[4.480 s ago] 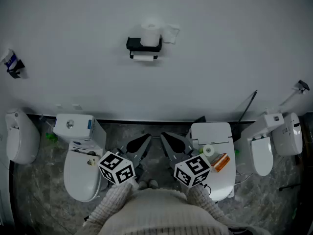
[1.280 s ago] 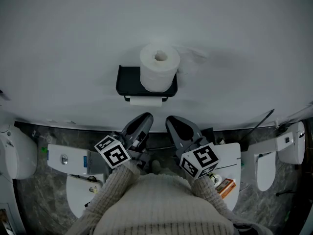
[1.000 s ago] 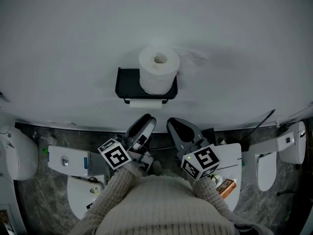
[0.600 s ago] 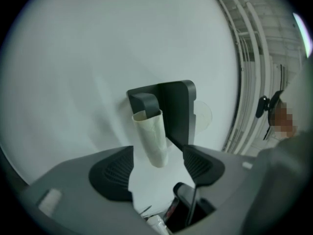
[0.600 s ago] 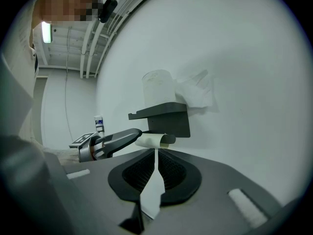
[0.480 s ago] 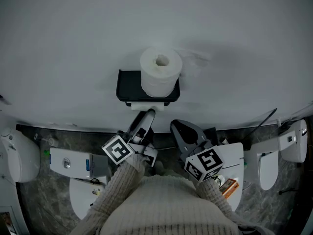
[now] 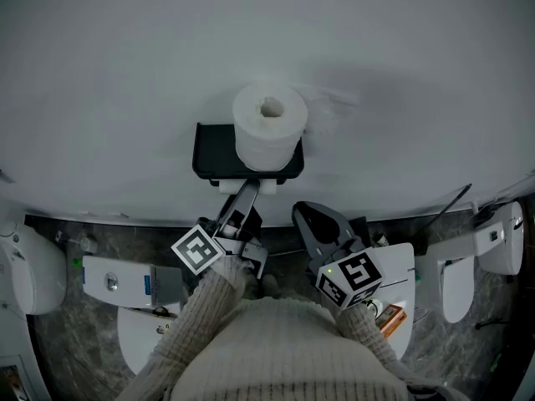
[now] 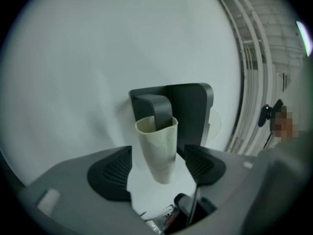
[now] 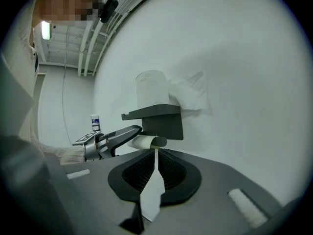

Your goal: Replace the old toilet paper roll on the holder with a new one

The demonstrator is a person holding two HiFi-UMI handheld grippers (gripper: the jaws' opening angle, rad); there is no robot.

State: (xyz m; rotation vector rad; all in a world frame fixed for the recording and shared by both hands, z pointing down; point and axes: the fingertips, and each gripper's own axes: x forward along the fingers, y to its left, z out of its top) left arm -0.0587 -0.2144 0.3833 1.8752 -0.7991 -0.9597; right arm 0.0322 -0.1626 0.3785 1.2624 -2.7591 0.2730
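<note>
A toilet room or sanitary-ware display is shown; which one cannot be told. Several white toilets (image 7: 33,270) are lined along the lower edge of the head view on a grey marbled floor (image 7: 63,349). A black paper holder (image 7: 213,153) is fixed to the white wall (image 7: 125,57) at the centre.

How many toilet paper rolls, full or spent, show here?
2. A full roll stands on the holder's top shelf; a spent cardboard tube hangs just beneath that shelf. More may be hidden.

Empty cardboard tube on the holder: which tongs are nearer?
Left. The left tongs, whose jaws have just been opening, have the cardboard tube between them without pressing it. The right tongs, shut, hang back below and right of the holder in the head view.
</note>
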